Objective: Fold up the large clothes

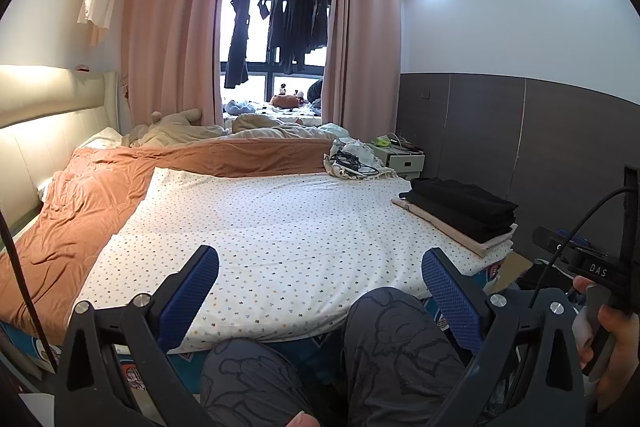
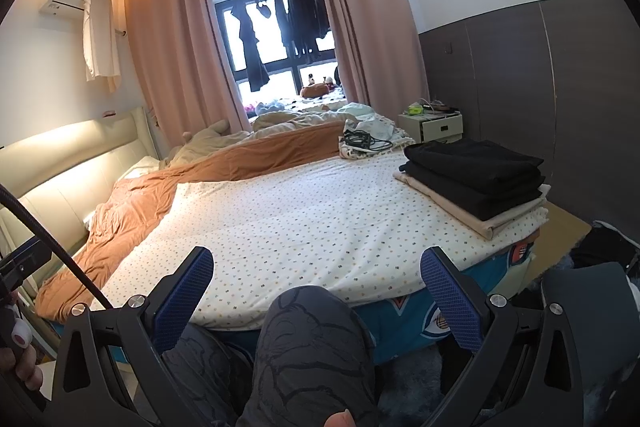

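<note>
A stack of folded clothes (image 1: 460, 213) (image 2: 476, 183), black pieces on a beige one, lies at the bed's near right corner. The white dotted sheet (image 1: 272, 219) (image 2: 304, 223) covers the bed in front of me. My left gripper (image 1: 320, 291) is open above a person's knees (image 1: 384, 339) at the bed's near edge, holding nothing. My right gripper (image 2: 316, 287) is likewise open and empty over a knee (image 2: 312, 339). In the left wrist view the right gripper's handle (image 1: 600, 271) shows at the right, held by a hand (image 1: 616, 343).
An orange blanket (image 1: 100, 195) (image 2: 168, 195) is bunched along the left and far side. A cloth with black cables (image 1: 354, 161) (image 2: 368, 141) sits at the far right of the bed. A white nightstand (image 1: 402, 157) (image 2: 434, 125) stands beyond. Dark clothes (image 2: 604, 247) lie on the floor.
</note>
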Tool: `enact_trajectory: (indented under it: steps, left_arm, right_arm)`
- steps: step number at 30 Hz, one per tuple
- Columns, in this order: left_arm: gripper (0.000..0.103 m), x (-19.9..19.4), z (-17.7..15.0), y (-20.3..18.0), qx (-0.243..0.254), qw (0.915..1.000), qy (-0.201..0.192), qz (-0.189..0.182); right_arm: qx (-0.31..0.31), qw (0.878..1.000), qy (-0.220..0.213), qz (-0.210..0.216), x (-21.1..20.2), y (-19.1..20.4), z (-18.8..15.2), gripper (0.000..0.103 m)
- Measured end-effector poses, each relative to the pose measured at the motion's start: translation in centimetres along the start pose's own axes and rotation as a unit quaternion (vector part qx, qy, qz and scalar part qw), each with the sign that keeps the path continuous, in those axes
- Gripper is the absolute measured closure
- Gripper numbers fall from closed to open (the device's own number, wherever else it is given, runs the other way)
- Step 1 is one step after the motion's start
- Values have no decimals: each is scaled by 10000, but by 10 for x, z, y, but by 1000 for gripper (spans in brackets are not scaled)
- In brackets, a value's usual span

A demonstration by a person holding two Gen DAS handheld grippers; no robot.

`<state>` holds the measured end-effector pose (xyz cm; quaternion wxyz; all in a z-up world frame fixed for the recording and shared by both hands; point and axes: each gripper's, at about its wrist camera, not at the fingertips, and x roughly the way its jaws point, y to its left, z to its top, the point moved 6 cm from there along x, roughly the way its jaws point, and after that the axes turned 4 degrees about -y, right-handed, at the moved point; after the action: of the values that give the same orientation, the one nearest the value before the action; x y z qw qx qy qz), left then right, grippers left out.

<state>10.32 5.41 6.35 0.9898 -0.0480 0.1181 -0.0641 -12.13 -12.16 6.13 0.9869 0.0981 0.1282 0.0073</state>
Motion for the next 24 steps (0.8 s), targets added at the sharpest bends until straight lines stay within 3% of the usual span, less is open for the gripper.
enact_trajectory:
  steps: [24]
  left_arm:
    - [0, -3, 0, 3, 0, 10000, -23, 3]
  right_arm:
    - [27, 10000, 19, -9, -3, 4, 2, 0]
